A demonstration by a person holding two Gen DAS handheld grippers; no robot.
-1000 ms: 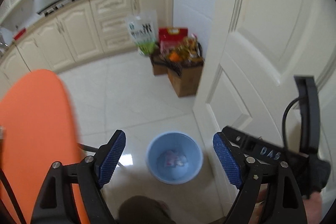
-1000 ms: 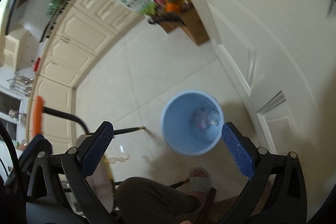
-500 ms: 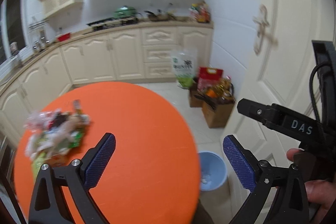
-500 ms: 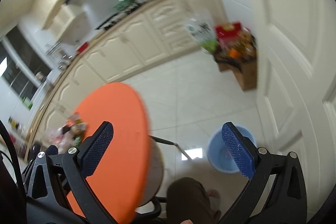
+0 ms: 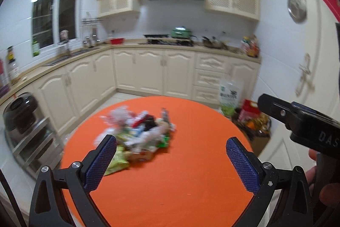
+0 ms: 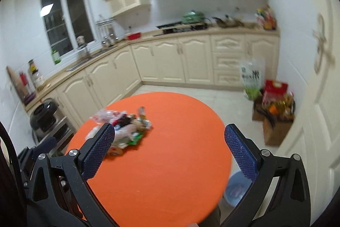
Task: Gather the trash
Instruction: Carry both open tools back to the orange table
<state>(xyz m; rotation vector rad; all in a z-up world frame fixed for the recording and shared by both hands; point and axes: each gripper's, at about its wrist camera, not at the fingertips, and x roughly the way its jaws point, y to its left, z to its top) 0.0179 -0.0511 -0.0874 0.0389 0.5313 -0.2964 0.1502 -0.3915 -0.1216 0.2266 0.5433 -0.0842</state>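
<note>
trash (image 5: 138, 133) lies heaped in one loose pile of wrappers, crumpled plastic and small packets on the round orange surface (image 5: 191, 173), toward its left and far side; the same pile (image 6: 121, 129) shows in the right wrist view, too blurred to pick out single pieces; the left gripper (image 5: 170, 163) hangs above the near part of the surface with its jaws spread wide and nothing between them, its left pad just in front of the heap's near edge, which suggests it is lined up for a reach into the pile; the right gripper (image 6: 170, 150) is likewise wide apart and empty, held beside the other and pointed across the surface; a blue bin (image 6: 235, 188) stands on the floor just past the surface's right edge, low and close, likely so pieces can be carried over the rim and dropped in; something pale already sits inside it; much of the pile remains, so the collecting seems far from done.
</note>
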